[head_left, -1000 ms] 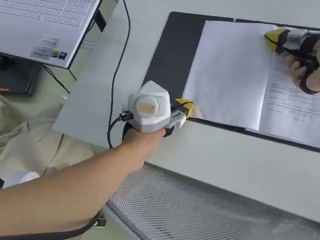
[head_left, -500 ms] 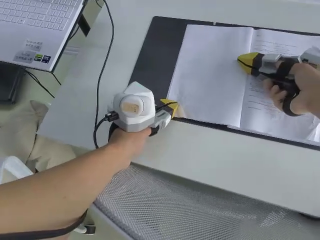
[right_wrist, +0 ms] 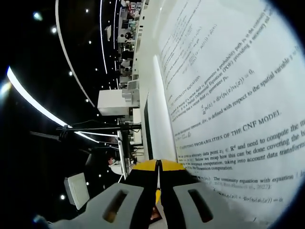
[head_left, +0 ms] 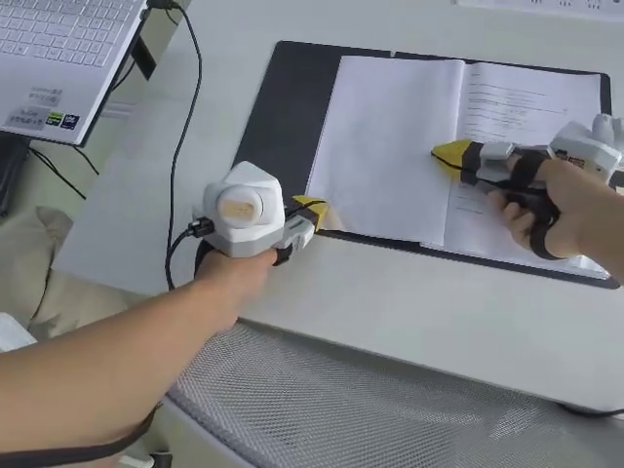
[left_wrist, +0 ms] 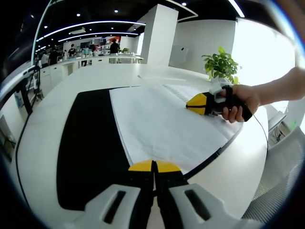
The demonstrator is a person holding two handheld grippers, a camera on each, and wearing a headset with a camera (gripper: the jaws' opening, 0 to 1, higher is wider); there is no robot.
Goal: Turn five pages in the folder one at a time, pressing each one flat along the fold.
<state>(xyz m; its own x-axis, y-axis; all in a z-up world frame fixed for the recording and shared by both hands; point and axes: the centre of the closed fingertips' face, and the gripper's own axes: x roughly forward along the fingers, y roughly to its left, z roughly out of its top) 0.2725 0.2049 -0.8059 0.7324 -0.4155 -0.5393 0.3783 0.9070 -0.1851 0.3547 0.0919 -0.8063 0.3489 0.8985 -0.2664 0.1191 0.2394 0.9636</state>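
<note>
Left gripper (left_wrist: 153, 166): jaws together, yellow tips meeting with only a hairline seam between them. Tips sit at the near corner of the blank page (left_wrist: 157, 119). Can't tell whether any paper is pinched between them. In the head view this gripper (head_left: 310, 207) points toward 3 o'clock, at the page's 7 o'clock corner, with the hand (head_left: 229, 268) behind it.

Right gripper (right_wrist: 158, 165): jaws also together, nothing visible between them. In the head view its tips (head_left: 444, 154) point toward 9 o'clock and are down on the paper at the fold, where the blank page (head_left: 390, 136) meets the printed page (head_left: 526, 102). The right gripper view has printed text (right_wrist: 228, 95) running from 12 to 4 o'clock of the jaws. The left gripper view puts the right gripper (left_wrist: 198, 101) at 1 o'clock of the left jaws, well apart.

Folder (head_left: 283, 107): black, lying open and flat on the white surface (head_left: 439, 312). Bare black cover (left_wrist: 86, 143) shows at 9 o'clock of the blank page.

Further out: laptop (head_left: 58, 49) at 10 o'clock of the folder, and a black cable (head_left: 185, 127) running from the left gripper toward it. Grey mesh (head_left: 341, 409) at 6 o'clock, below the surface edge.
</note>
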